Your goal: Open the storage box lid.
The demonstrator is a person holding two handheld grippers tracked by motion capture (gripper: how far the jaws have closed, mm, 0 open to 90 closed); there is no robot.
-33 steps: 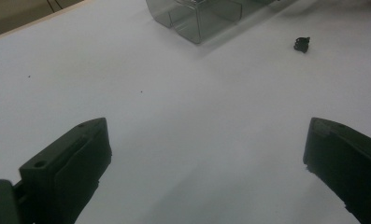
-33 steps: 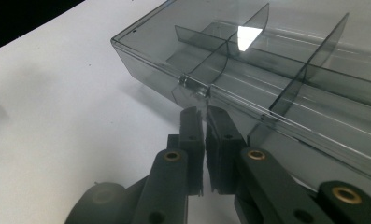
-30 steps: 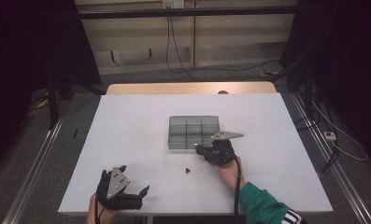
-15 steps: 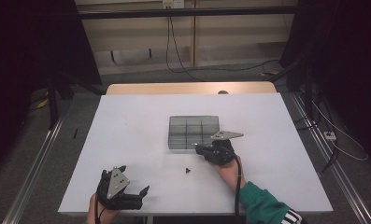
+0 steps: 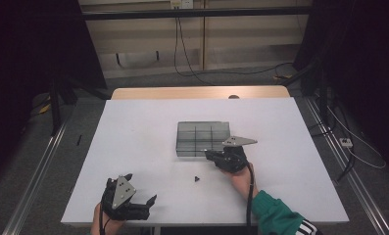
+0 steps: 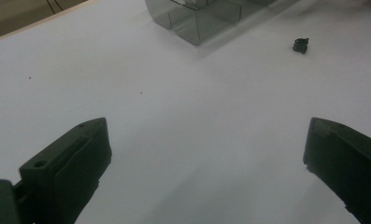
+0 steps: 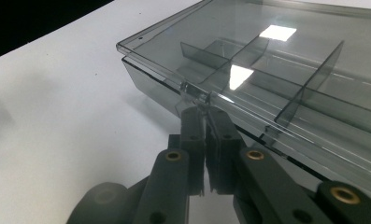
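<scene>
Right gripper view: the right gripper (image 7: 203,112) is pinched shut on the front latch tab of the smoky transparent plastic compartment box (image 7: 286,60), mid-desk (image 5: 133,147); the left gripper (image 6: 206,158) gapes wide, empty.

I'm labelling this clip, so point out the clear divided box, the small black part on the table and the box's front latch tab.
clear divided box (image 5: 203,138), high view, on an inner divider.
small black part (image 6: 301,45), left gripper view, on its body.
latch tab (image 7: 196,93), right gripper view, on the clear tab above the fingers.
</scene>
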